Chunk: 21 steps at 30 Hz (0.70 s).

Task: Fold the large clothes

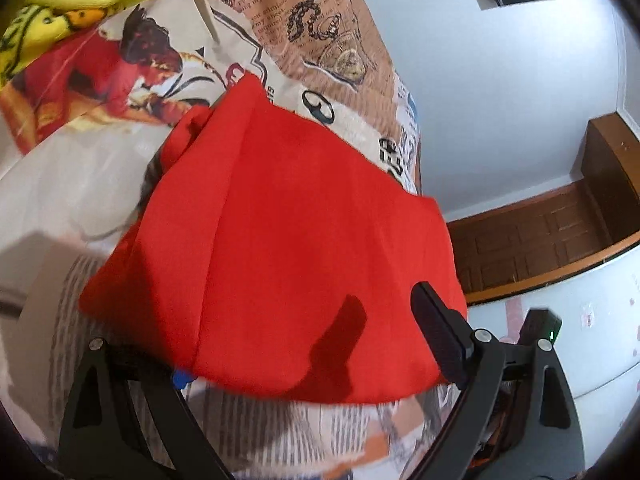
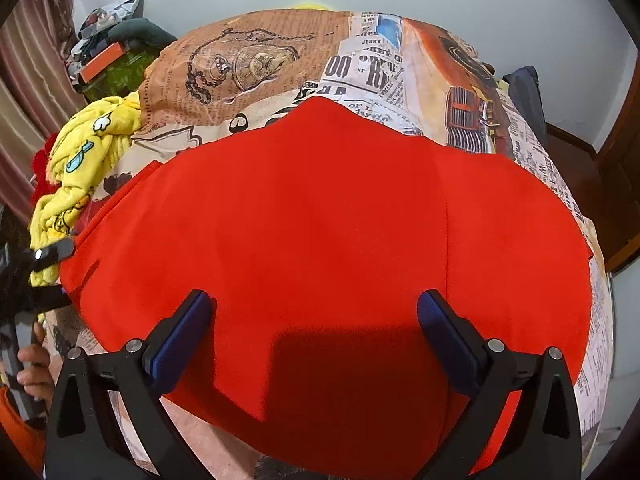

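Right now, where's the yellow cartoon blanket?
The yellow cartoon blanket is bunched at the left of the right wrist view, on the newspaper-print bedsheet beside the left edge of the red garment; the left wrist view shows it top left.

Each hand-held gripper, left [image 1: 304, 344] and right [image 2: 314, 336], has matte black triangular finger frames with cut-out windows and round silver screws at the joints. The fingers [image 2: 180, 340] carry dark blue ribbed pads. Bare skin of the person's left hand [image 2: 34, 364] shows above an orange sleeve [image 2: 20, 432]
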Each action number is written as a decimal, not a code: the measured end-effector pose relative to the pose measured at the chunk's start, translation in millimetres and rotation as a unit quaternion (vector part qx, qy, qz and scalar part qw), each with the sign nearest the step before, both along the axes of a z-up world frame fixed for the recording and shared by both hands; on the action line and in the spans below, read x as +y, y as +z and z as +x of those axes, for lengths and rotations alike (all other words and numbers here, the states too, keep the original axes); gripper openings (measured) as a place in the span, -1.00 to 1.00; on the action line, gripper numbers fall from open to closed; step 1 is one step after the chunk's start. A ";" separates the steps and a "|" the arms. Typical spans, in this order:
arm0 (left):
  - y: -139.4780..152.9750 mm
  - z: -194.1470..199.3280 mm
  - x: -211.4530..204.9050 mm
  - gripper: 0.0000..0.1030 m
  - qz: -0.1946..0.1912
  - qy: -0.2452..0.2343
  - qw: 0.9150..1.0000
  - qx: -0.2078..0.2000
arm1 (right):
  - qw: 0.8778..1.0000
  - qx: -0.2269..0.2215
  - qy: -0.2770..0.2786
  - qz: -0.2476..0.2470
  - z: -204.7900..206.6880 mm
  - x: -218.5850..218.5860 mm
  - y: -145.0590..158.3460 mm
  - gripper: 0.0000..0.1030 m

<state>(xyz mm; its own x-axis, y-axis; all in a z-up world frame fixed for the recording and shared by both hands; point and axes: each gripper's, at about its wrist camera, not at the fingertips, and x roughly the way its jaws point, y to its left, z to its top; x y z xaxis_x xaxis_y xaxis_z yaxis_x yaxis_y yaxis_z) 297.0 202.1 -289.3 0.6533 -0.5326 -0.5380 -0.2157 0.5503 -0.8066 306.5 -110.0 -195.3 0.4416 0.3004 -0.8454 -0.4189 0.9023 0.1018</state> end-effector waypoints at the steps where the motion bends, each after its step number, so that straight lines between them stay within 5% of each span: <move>1: -1.3 3.6 1.1 0.75 -0.004 0.003 1.000 0.000 | 1.000 0.000 0.000 -0.001 -0.1 0.6 -0.3 0.99; 11: -13.4 44.1 5.8 0.54 -0.010 0.039 0.999 0.008 | 1.000 -0.001 -0.003 -0.005 -0.3 1.9 -0.9 0.99; 14: -21.1 52.9 9.9 0.03 -0.020 0.052 0.998 0.027 | 1.000 0.000 -0.005 -0.007 -0.5 2.2 -1.3 0.99; 16: -27.3 56.7 13.6 -0.57 -0.025 0.059 0.997 0.042 | 1.000 0.001 -0.009 -0.008 -0.8 3.0 -0.6 0.99; 21: -15.1 48.1 27.0 -0.78 -0.040 0.076 0.996 0.019 | 1.000 0.009 -0.014 -0.010 -1.8 3.9 4.4 0.99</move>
<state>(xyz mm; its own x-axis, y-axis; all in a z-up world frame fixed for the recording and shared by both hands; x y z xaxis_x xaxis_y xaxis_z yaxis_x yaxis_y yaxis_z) 345.1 229.1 -304.5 0.7104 -0.4708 -0.5232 -0.3229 0.4425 -0.8366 304.7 -106.2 -190.9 0.4342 0.2711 -0.8591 -0.3917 0.9156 0.0910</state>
